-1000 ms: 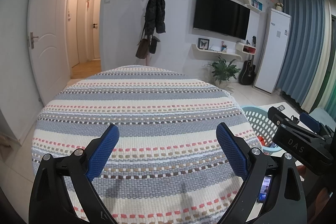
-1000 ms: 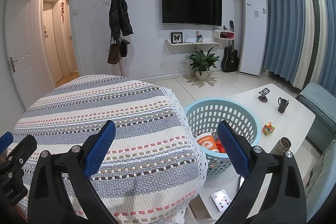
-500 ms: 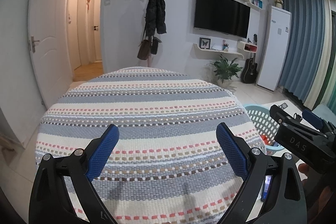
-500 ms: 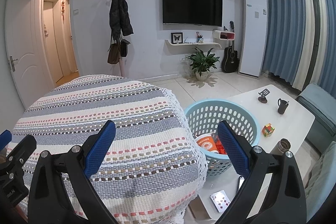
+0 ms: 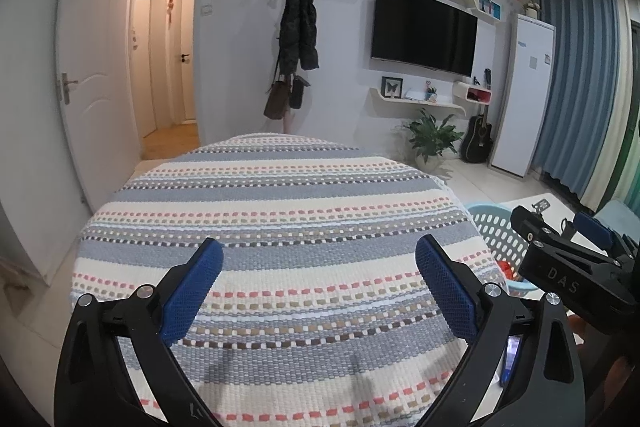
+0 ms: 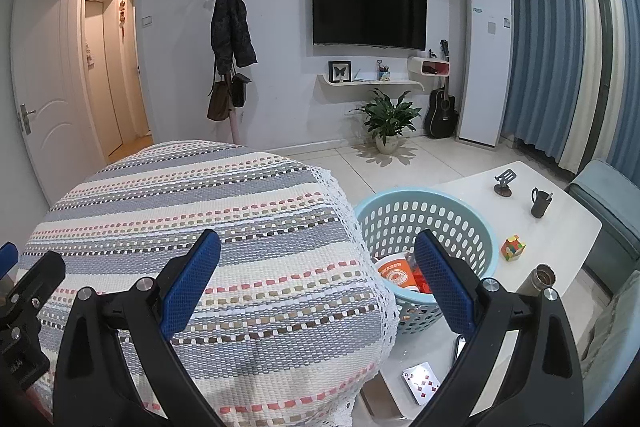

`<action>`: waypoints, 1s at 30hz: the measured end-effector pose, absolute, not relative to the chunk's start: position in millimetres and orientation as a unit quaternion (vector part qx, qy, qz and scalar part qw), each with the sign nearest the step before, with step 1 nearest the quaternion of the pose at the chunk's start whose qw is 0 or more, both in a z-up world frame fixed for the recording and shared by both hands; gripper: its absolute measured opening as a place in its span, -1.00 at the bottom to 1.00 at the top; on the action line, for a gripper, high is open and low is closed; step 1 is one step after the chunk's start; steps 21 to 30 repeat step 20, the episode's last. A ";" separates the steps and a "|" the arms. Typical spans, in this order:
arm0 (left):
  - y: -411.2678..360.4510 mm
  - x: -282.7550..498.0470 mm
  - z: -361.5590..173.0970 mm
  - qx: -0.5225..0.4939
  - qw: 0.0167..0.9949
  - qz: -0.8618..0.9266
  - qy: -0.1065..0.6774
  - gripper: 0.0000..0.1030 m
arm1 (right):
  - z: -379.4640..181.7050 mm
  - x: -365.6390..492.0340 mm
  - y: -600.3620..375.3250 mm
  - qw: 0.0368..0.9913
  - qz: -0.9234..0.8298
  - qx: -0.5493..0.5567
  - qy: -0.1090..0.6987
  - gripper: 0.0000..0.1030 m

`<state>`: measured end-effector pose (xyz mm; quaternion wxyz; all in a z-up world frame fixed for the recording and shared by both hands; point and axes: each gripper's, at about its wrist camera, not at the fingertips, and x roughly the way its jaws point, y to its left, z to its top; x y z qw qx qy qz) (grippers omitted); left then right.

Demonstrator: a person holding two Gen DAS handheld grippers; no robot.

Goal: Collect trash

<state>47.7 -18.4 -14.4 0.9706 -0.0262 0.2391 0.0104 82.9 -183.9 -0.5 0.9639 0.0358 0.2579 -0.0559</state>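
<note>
Cool even light; sharp, fisheye-warped edges

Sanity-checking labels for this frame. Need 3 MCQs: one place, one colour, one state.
1. Where is the basket?
A. on the striped cloth
B. on the white table beside it
C. on the floor by the plant

2. What colour are the gripper pads?
A. blue
B. red
C. green

3. What is the right gripper doing?
A. shut on a cup
B. shut on nothing
C. open, holding nothing

Key: B, it stands on the white table next to the striped cloth; A, both pads are blue; C, jaws wide apart over the cloth.
</note>
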 end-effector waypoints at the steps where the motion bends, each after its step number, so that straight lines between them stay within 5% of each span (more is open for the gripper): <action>1: -18.1 47.6 -14.1 -0.026 0.970 0.011 0.239 0.83 | -0.4 82.7 -183.6 0.964 -0.056 0.036 0.258 0.81; 30: -12.6 49.1 -13.2 -0.035 0.969 0.009 0.246 0.86 | -4.4 84.6 -187.2 0.962 -0.058 0.036 0.263 0.81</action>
